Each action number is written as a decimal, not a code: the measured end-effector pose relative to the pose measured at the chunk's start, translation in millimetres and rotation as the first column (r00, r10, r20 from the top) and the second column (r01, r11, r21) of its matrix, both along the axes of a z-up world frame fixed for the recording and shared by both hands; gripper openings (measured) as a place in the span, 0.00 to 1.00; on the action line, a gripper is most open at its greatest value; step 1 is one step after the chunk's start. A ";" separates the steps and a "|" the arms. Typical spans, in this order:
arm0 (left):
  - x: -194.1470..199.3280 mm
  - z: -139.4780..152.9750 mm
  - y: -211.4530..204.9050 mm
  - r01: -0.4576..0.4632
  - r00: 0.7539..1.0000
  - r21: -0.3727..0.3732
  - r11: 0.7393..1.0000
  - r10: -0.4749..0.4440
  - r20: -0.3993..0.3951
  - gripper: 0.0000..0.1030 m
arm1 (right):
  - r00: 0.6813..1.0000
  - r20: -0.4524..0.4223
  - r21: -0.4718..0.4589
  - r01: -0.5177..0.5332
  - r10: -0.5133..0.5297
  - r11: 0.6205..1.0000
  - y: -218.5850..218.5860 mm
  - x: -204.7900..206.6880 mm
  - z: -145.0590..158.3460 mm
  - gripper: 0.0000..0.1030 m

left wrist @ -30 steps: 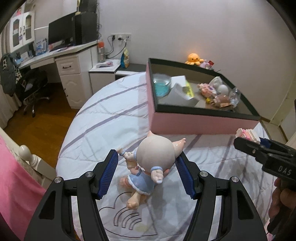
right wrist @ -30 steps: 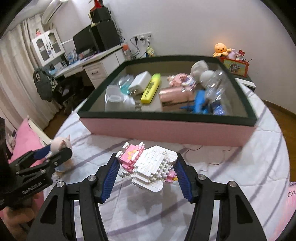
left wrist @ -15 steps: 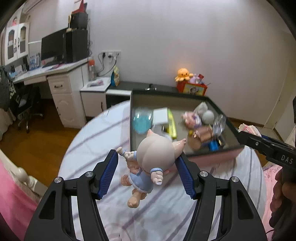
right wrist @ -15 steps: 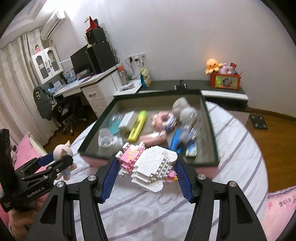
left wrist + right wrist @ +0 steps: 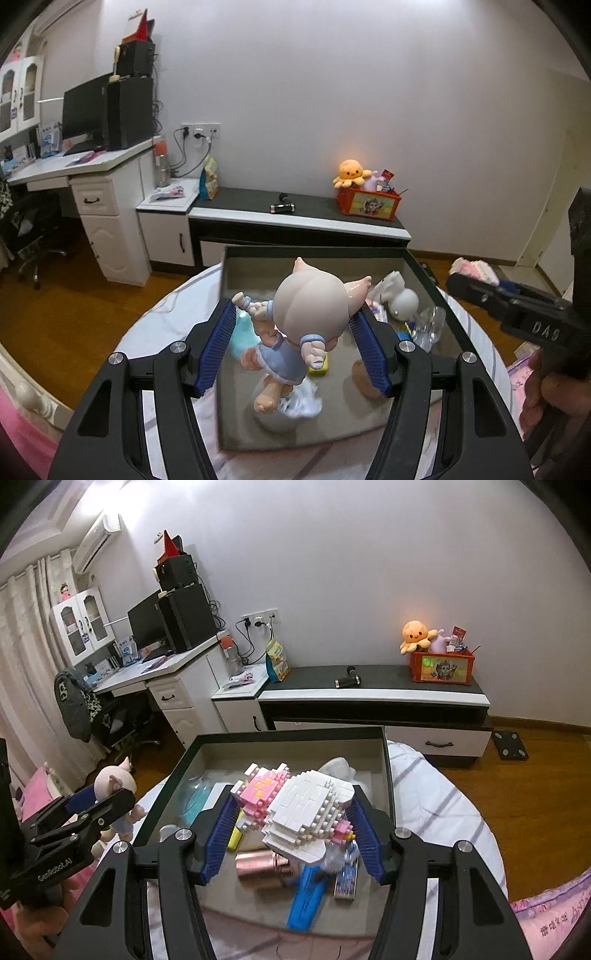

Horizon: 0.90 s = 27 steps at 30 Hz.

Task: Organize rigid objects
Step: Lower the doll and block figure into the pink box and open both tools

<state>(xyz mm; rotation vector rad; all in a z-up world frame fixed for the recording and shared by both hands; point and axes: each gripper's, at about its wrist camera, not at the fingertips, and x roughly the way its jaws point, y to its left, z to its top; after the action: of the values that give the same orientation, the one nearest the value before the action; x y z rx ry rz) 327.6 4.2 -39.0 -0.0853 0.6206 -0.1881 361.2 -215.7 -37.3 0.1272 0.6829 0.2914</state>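
My left gripper is shut on a pig doll with a bald pink head and blue dress, held above the open box on the bed. My right gripper is shut on a pink and white brick model, held above the same box. The box has a dark rim and holds several small items. The left gripper with the doll shows at the left of the right wrist view. The right gripper shows at the right of the left wrist view.
The box lies on a white striped bedspread. A low black-topped cabinet with an orange octopus toy stands behind the bed. A white desk with a monitor is at the left. Wooden floor surrounds the bed.
Both grippers have risen from low over the bedspread and moved forward, and now hang over the open box, each still holding its toy.
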 end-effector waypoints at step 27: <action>45.1 -17.0 -25.6 -0.023 0.999 0.029 0.999 0.024 -0.044 1.00 | 0.993 -0.112 -0.011 0.024 -0.025 1.000 -1.2 42.6 -37.0 0.86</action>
<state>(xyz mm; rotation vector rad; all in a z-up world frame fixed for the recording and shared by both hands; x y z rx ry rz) 372.7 -21.5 -55.9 -0.0697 0.6658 -0.1553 403.7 -216.9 -74.4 0.1439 0.7936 0.2588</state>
